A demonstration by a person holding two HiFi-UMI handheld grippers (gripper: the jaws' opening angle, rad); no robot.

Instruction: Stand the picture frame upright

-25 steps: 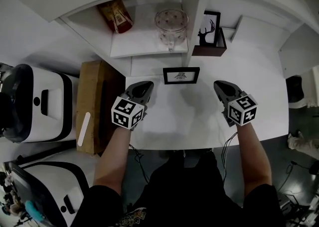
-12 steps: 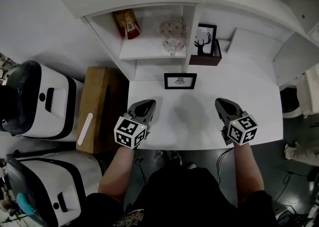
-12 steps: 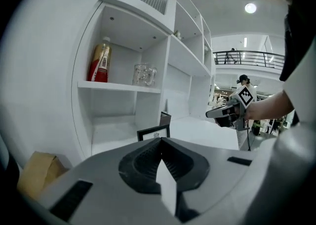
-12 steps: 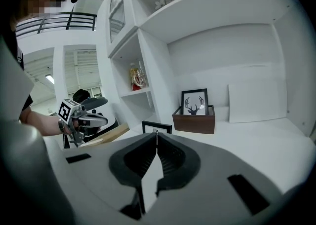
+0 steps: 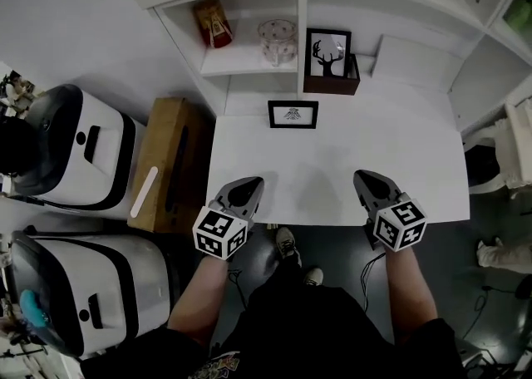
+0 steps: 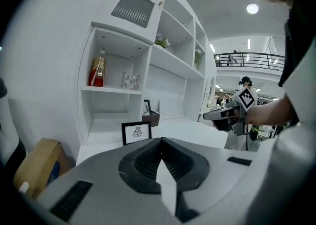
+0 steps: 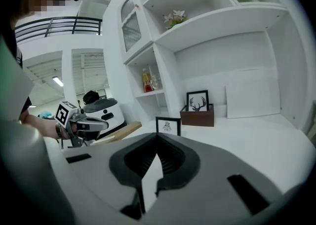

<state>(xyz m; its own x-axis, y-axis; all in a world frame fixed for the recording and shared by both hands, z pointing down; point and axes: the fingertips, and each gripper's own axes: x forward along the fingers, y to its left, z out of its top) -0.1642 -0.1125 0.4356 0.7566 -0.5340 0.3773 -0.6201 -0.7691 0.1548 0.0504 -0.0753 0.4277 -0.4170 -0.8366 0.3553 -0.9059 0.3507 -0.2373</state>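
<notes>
Head view shows picture frame (image 5: 293,114), seemingly upright, beyond left claw (image 5: 250,182).

White desk (image 5: 399,161) under white wall shelving (image 5: 241,61), dark floor (image 5: 453,253) below, wooden cabinet (image 5: 158,161) at left

Overhead, two low; shared picture frame (image 5: 293,114)

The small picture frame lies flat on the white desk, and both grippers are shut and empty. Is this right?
One thing is wrong: the small picture frame stands upright on the white desk, as the left gripper view shows. The left gripper and right gripper are shut and empty.
</notes>
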